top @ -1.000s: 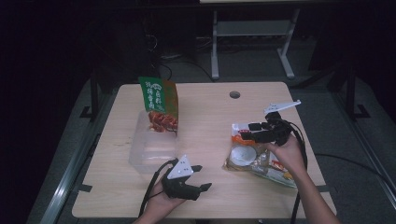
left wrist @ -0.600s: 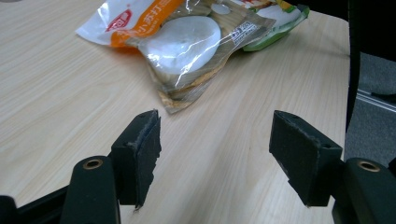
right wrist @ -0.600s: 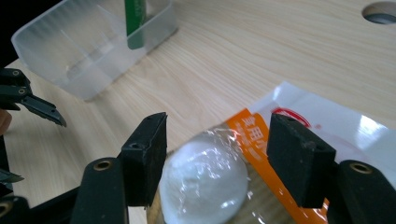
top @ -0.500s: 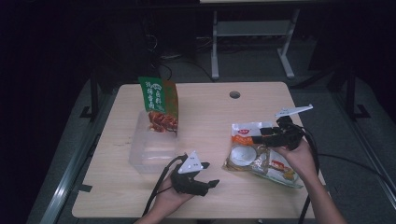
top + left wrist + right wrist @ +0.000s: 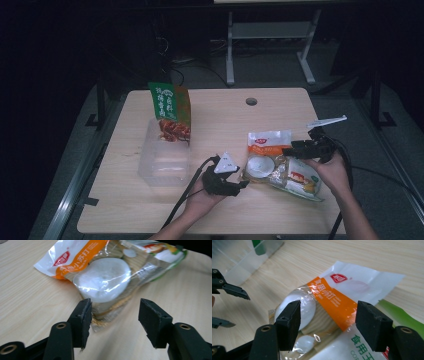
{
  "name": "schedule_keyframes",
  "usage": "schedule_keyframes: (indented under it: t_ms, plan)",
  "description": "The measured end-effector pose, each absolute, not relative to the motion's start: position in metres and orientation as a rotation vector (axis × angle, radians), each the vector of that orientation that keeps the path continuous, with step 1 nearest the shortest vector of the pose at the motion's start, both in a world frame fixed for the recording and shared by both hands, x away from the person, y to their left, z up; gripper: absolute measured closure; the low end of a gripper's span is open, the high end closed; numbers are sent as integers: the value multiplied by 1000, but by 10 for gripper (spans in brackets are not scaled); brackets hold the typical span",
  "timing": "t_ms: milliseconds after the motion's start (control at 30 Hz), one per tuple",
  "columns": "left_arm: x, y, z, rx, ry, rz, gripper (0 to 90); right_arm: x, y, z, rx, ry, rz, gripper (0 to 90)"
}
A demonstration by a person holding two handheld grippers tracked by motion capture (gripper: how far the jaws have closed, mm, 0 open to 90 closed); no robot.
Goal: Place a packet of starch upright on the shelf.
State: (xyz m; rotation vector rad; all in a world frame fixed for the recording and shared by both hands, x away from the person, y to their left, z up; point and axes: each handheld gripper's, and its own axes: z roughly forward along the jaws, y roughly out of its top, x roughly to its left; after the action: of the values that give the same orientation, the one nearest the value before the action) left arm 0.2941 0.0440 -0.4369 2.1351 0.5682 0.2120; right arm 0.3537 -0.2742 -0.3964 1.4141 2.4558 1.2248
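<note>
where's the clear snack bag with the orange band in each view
High view: the clear plastic snack bag with the orange band lies right of centre on the table, between the two grippers.
Left gripper view: it fills the upper middle, just beyond the fingers.
Right gripper view: it sits centre, behind the fingers.
Shared landmark: the white round piece inside the bag.

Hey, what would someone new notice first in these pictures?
Probably the shiny snack bags lying at the table's right, with both grippers closing in: the left gripper from the near side, the right gripper from the right edge. Next, the green and red pouch standing in the clear box at the left.
</note>
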Motion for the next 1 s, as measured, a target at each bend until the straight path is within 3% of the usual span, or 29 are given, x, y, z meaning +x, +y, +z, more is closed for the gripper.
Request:
schedule_keyframes:
  t_ms: [167,367,667,1000]
  plan:
    - [307,34,-446,2150,605,188,551,362,-281,-406,1473,2461,1191,364]
    - [316,30,-454,2163,641,166,600,371,-282,-413,1517,2464,1174,366]
    - [322,22,-457,2206,645,173,638,384,-276,-417,1558,2467,1155,434]
    - [323,21,-457,2204,645,176,631,391,-278,-423,1627,2466,1124,450]
